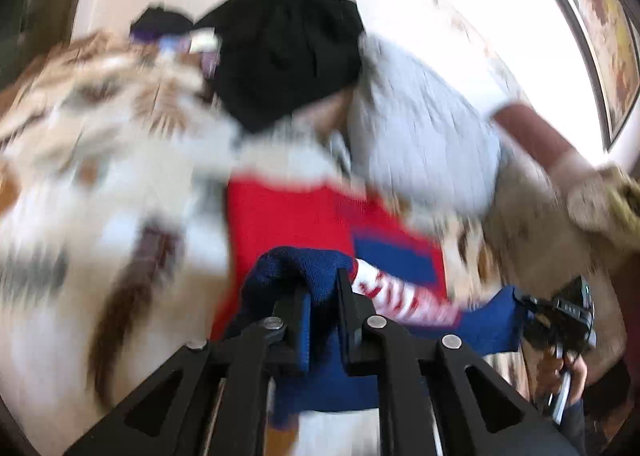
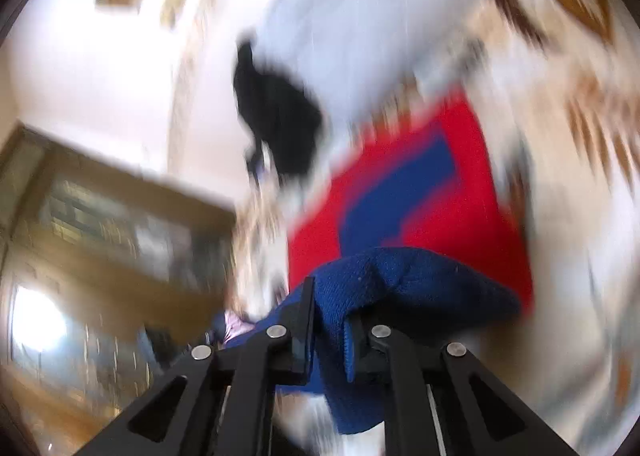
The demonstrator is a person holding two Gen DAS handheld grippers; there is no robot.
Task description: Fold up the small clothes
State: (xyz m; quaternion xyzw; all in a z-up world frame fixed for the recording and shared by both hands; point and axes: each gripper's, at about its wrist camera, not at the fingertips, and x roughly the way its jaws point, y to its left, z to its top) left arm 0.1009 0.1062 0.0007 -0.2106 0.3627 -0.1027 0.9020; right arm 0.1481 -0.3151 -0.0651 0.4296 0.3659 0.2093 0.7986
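A small knitted garment, red (image 1: 288,216) with navy blue parts and a red-and-white striped band (image 1: 404,300), lies on a patterned bed cover (image 1: 80,160). My left gripper (image 1: 320,296) is shut on its navy blue edge (image 1: 288,268) and holds it lifted. My right gripper (image 2: 332,308) is shut on another navy blue edge (image 2: 400,276) of the same garment, above its red body (image 2: 460,184). The right gripper also shows at the right in the left wrist view (image 1: 520,304). Both views are blurred by motion.
A black garment (image 1: 288,52) and a light grey garment (image 1: 420,128) lie beyond the red one; both also show in the right wrist view, black (image 2: 280,116) and grey (image 2: 360,16). A wooden cabinet (image 2: 100,216) stands at the left there.
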